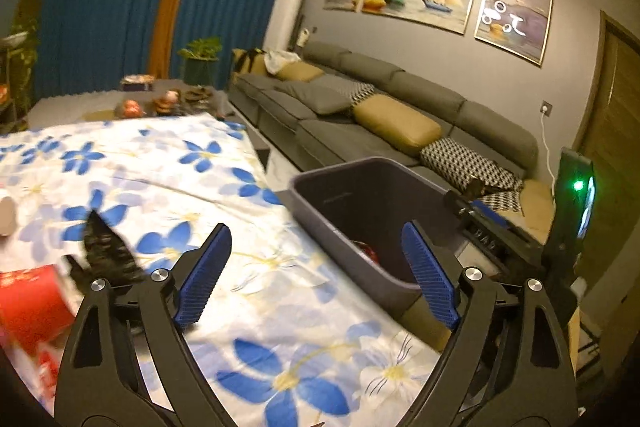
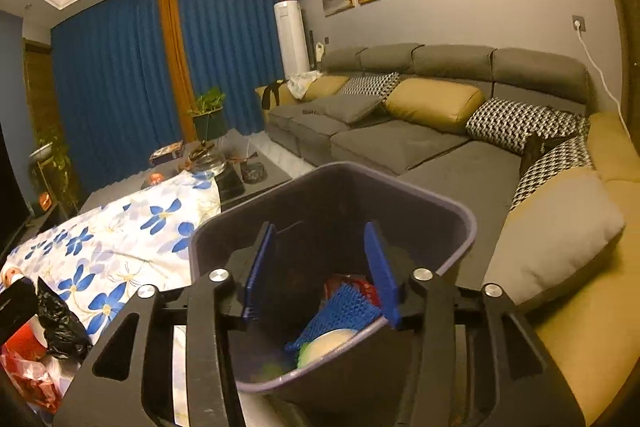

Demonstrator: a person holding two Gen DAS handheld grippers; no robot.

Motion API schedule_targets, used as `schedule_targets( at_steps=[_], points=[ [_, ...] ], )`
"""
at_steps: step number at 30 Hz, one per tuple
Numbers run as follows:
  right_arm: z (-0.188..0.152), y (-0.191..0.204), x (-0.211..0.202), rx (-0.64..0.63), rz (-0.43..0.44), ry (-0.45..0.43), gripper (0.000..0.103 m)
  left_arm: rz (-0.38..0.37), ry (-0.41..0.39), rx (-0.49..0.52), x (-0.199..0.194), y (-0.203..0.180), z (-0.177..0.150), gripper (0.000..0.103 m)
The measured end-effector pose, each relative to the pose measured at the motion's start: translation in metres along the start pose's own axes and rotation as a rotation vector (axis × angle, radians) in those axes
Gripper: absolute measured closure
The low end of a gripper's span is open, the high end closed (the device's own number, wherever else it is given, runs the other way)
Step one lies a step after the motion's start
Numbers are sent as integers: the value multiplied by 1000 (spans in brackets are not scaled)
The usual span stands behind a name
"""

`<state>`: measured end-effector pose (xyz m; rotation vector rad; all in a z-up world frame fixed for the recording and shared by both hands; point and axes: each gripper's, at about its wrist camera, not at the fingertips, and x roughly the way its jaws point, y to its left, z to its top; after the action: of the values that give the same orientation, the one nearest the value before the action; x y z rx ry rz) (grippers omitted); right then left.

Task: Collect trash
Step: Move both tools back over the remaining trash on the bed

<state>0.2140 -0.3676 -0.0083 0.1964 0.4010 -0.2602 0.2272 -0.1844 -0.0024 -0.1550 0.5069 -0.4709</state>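
Trash fills the bottom of a dark grey rectangular plastic bin point(image 2: 332, 203) that stands beside the table edge, between the table and a long grey sofa point(image 2: 400, 143). Inside it, the right wrist view shows a piece of blue mesh netting point(image 2: 348, 311), a red wrapper point(image 2: 360, 285) behind the netting, a pale round object point(image 2: 332, 341) low against the near wall, and something small and green point(image 2: 272, 371) beside that. The right gripper point(image 2: 320, 267) hangs just over the bin's mouth with its blue ribbed fingers spread apart and nothing between them.

The left gripper point(image 1: 316, 275) hovers over the table's white cloth with blue flowers point(image 1: 168, 179), near the bin's rim point(image 1: 312, 219); its jaws are also spread wide and hold nothing. More trash lies on the cloth at the table's left end: a crumpled black plastic bag point(image 1: 104, 251), a red paper cup point(image 1: 28, 303) lying on its side just beside the bag, and crinkled red packaging point(image 2: 28, 375) near the edge. A pale cup-like object point(image 1: 6, 211) sits further back, blurred.
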Motion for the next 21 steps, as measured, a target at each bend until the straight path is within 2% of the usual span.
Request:
schedule_targets(
  at_steps=[5,8,21],
  points=[
    [-6,11,-39,-34,24,-39,33,70,-26,-5,-39,13,-9,17],
    [-15,27,-60,-57,68,-49,28,105,-33,-35,-63,29,-18,16],
    [-65,113,-124,-99,351,16,25,389,-91,-51,-167,104,-53,15]
  ],
)
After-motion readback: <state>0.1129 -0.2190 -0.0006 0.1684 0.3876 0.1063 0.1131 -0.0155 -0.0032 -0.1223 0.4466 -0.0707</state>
